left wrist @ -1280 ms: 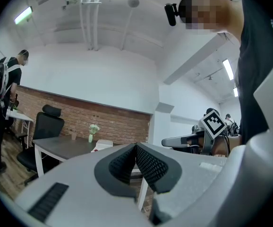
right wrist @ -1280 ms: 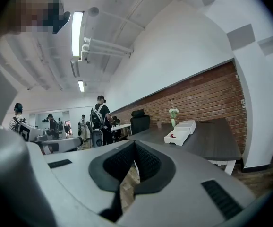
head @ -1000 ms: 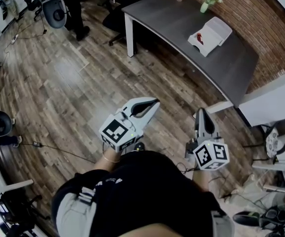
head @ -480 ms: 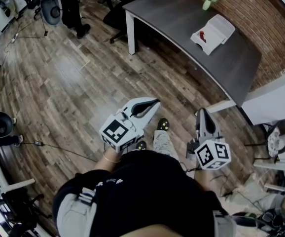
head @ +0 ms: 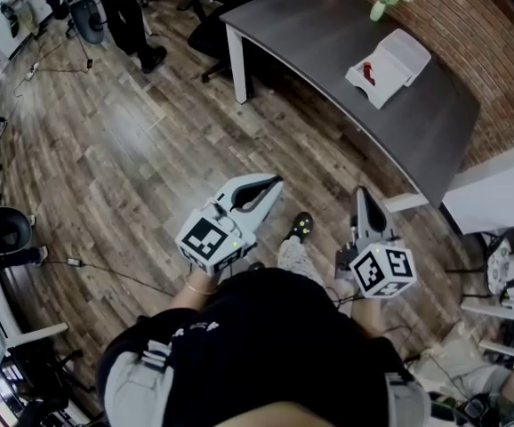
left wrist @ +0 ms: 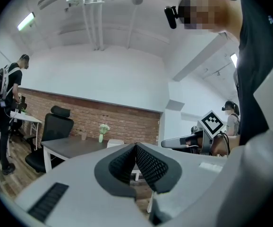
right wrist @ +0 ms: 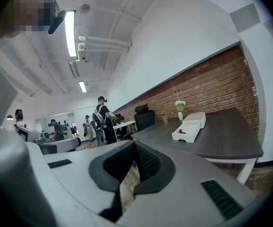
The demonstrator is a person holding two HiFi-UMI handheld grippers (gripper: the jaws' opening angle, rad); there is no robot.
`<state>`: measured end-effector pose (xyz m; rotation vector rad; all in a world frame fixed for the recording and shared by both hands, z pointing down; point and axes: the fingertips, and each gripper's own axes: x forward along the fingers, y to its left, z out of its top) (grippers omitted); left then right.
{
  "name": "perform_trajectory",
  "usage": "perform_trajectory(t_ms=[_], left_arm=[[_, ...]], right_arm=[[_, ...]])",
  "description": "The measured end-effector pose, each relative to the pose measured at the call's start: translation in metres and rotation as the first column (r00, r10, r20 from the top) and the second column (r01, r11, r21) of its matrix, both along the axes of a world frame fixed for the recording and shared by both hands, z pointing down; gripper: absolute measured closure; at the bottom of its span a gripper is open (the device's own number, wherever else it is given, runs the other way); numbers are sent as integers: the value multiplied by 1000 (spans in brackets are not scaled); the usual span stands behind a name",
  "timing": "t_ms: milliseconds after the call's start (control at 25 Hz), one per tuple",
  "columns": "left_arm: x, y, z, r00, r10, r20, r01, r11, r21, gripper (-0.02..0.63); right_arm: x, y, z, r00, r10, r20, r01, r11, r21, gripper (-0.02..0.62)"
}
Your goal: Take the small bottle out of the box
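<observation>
Standing well off from the table (head: 328,34)
my left hand-held gripper (head: 277,183) and right hand-held gripper (head: 362,193) are both closed on nothing, white box (head: 397,58) sits on it

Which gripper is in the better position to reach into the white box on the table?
Right, probably. The box lies ahead on the right side, and the right gripper is nearer to it than the left gripper. Both are shut, empty and far from the table.

table (head: 319,47) | on top: open white box (head: 408,53), flower vase (head: 379,10)
</observation>
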<state>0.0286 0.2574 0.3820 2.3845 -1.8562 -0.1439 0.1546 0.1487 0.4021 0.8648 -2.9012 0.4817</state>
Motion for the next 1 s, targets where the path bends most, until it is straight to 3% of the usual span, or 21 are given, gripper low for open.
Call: perform_trajectory(t_ms=[440, 1000], left_arm=[[-19, -100, -3, 998, -13, 53, 13, 1000, 6, 604], [-37, -213, -20, 997, -53, 62, 53, 999, 0, 604]], right_arm=[[-15, -104, 8, 1000, 2, 28, -1, 1000, -31, 594], [-27, -226, 1, 999, 1, 47, 0, 1000, -27, 594]])
